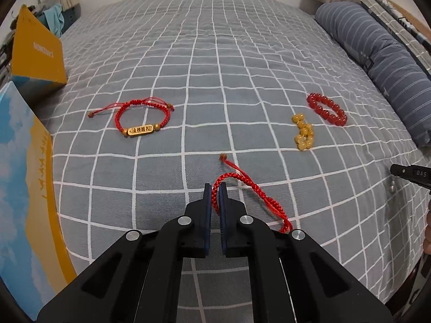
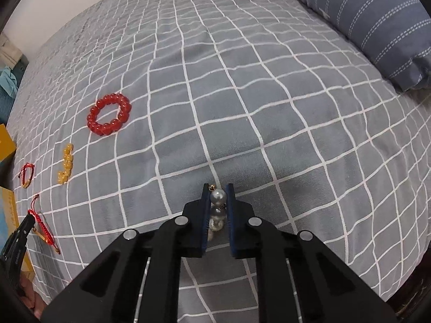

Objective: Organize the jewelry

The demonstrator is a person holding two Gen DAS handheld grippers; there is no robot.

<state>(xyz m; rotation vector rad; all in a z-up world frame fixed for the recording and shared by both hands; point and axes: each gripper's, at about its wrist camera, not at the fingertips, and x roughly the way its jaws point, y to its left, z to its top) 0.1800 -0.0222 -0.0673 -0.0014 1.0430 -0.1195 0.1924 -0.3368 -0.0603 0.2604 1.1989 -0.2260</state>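
Observation:
My left gripper [image 1: 215, 188] is shut on a red braided cord bracelet [image 1: 258, 191] that trails right over the bed; it also shows in the right wrist view [image 2: 43, 223]. My right gripper [image 2: 217, 189] is shut on a grey pearl string [image 2: 217, 196] just above the bedspread; its tip shows at the right edge of the left wrist view [image 1: 409, 173]. On the bed lie a red cord bracelet with a gold bar [image 1: 141, 119] [image 2: 27, 175], a yellow bead bracelet [image 1: 303, 132] [image 2: 66, 162] and a red bead bracelet [image 1: 327, 109] [image 2: 109, 114].
The grey checked bedspread [image 1: 215, 67] covers the bed. A striped blue pillow [image 1: 377, 53] [image 2: 377, 21] lies along the right. A yellow and blue box [image 1: 35, 51] and a blue and yellow box lid [image 1: 24, 188] stand at the left.

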